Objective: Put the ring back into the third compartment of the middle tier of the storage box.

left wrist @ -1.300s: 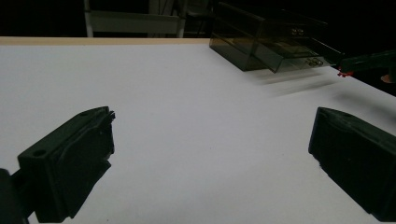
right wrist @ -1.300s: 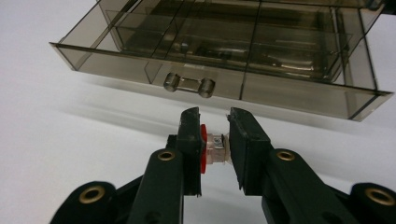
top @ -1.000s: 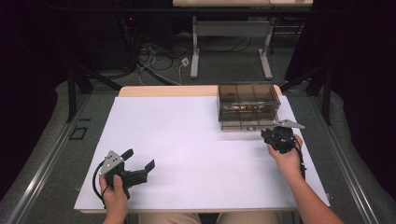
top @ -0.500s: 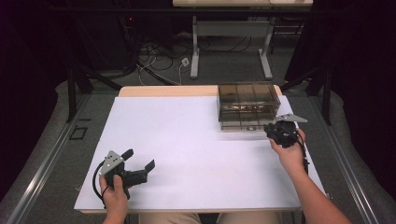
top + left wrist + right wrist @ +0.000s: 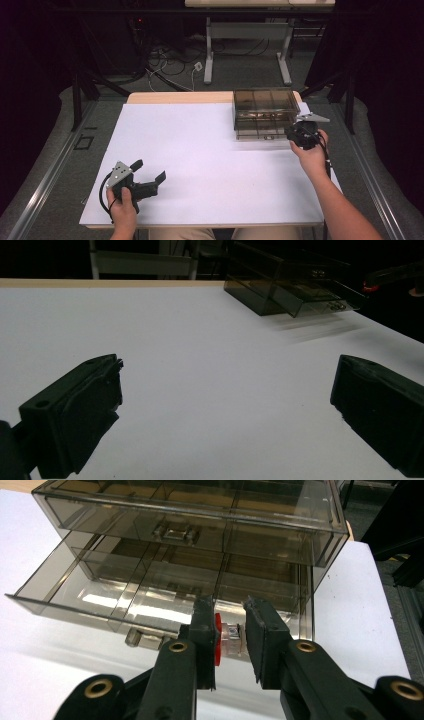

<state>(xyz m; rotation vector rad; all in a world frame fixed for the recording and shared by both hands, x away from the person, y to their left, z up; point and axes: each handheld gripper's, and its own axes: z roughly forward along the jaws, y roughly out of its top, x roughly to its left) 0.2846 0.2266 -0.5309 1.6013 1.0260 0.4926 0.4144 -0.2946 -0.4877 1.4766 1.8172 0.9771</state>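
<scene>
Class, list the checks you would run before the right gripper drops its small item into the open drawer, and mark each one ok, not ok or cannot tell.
1. Right gripper shut on the red-capped vial: ok.
2. Lower drawer of the smoky drawer box pulled out: ok.
3. Vial above a compartment: cannot tell.
4. Target compartment free: cannot tell.
5. Left gripper open, away from the box: ok.

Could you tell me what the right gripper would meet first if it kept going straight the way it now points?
Probably the open lower drawer of the smoky plastic drawer box: the right gripper, shut on a small red-capped item, points over the drawer's front edge into its compartments, though depth is hard to judge.
</scene>
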